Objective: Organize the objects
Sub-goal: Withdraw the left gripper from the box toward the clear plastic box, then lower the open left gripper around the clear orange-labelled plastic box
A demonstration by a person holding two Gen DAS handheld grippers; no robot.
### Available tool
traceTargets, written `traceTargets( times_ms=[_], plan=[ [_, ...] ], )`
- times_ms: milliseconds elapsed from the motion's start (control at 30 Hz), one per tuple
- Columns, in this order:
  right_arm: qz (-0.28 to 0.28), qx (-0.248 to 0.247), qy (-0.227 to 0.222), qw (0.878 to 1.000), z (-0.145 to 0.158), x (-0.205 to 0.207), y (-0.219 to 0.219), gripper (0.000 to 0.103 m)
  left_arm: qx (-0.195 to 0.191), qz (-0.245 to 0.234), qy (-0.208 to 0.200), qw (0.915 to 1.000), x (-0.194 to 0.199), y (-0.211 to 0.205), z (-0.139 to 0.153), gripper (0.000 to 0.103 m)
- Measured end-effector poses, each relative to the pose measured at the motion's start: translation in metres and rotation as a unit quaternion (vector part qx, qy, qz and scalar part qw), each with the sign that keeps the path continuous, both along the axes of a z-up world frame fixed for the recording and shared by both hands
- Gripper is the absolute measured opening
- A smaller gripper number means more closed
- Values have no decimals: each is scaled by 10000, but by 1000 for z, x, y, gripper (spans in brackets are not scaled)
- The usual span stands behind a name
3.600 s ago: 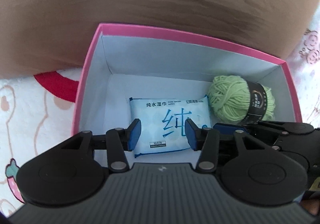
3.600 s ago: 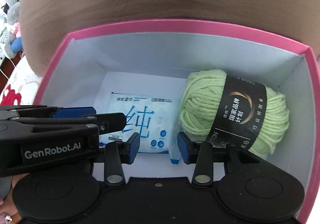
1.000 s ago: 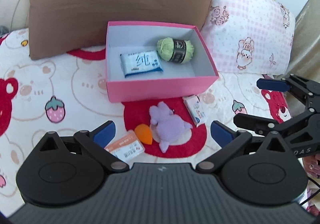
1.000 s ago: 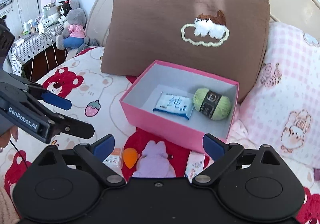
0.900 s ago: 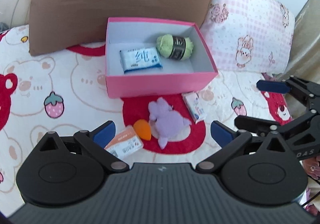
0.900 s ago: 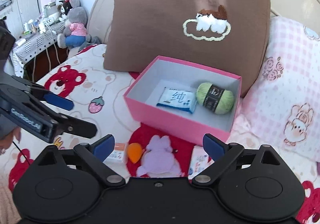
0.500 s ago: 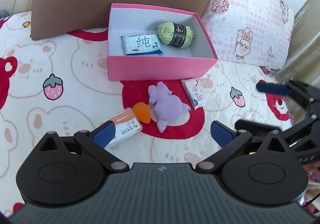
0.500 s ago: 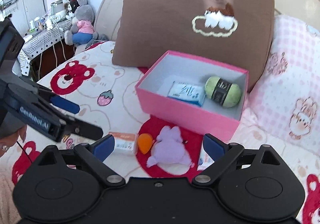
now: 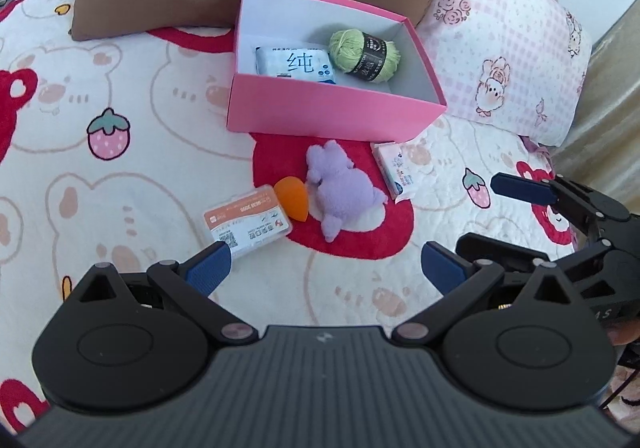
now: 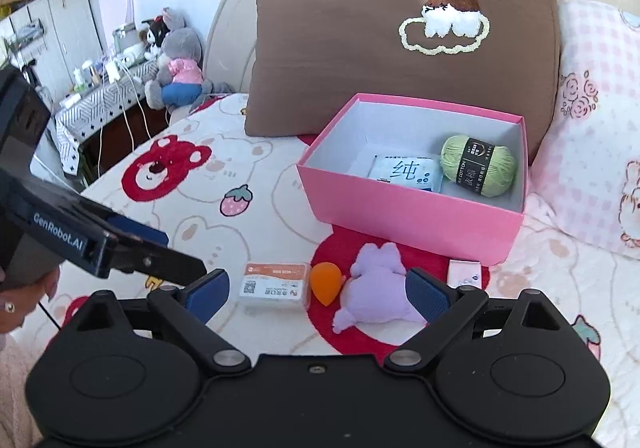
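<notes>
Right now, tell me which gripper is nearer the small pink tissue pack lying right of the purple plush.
Right, I judge. The right gripper hovers open just right of the pink tissue pack. The left gripper hovers open well off to its left, beyond the orange-labelled box.

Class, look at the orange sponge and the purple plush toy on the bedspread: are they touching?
Cannot tell. In both wrist views the orange sponge sits right against the purple plush toy, with neither clear contact nor a gap visible.

The pink box [image 9: 332, 115] has a white inside; the yarn [image 9: 362, 55] is pale green with a black band, the plush toy [image 9: 344, 191] lilac, the sponge [image 9: 292, 197] orange, the pillow [image 10: 360, 59] brown.
</notes>
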State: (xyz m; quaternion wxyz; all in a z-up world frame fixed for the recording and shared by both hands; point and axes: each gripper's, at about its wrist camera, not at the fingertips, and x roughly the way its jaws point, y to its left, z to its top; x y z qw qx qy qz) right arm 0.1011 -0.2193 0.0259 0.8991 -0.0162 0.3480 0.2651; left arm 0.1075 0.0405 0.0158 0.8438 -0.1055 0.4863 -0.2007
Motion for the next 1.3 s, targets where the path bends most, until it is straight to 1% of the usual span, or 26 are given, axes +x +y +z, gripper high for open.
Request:
traceTargets(
  times_ms=[100, 200, 233, 333, 433, 500, 567, 667, 733, 800, 900, 1067, 1300],
  plan=[
    [76, -25, -217, 9997, -7, -3, 4, 97, -62, 45, 38, 10000, 3, 5, -9, 103],
    [237, -248, -217, 9992, -18, -2, 12, 97, 21, 30, -31, 10000, 6, 7, -17, 103],
    [260, -236, -192, 9992, -21, -2, 13, 97, 74, 68, -18, 9999, 7, 7, -21, 103],
    [347, -219, -151, 9990, -29, 0, 21, 97, 67, 117, -28, 9999, 13, 9, -32, 103],
    [553, -474, -371, 9967, -35, -2, 37, 97, -8, 230, 61, 9997, 18, 16, -48, 102],
    [798, -699, -587, 9926, -39, -4, 51, 97, -53, 292, 46, 9996, 21, 19, -58, 102],
    [1005, -899, -664, 9886, -44, -3, 64, 97, -14, 367, 37, 9993, 23, 22, -66, 101],
    [1175, -973, -466, 9872, -56, 5, 77, 96, -113, 402, -33, 9991, 25, 25, -75, 101],
    [1117, -986, -357, 9882, -63, 9, 82, 96, -194, 400, -40, 9990, 27, 26, -81, 100],
    [1170, -921, -254, 9885, -69, 12, 84, 96, -235, 438, -62, 9987, 29, 28, -86, 100],
    [1147, -873, -154, 9894, -79, 15, 86, 96, -315, 514, -89, 9981, 33, 30, -95, 100],
    [1127, -884, -28, 9897, -97, 20, 93, 93, -393, 548, -152, 9976, 36, 31, -107, 100],
    [1127, -850, 170, 9898, -111, 36, 105, 91, -509, 654, -60, 9965, 41, 33, -127, 97]
  ],
)
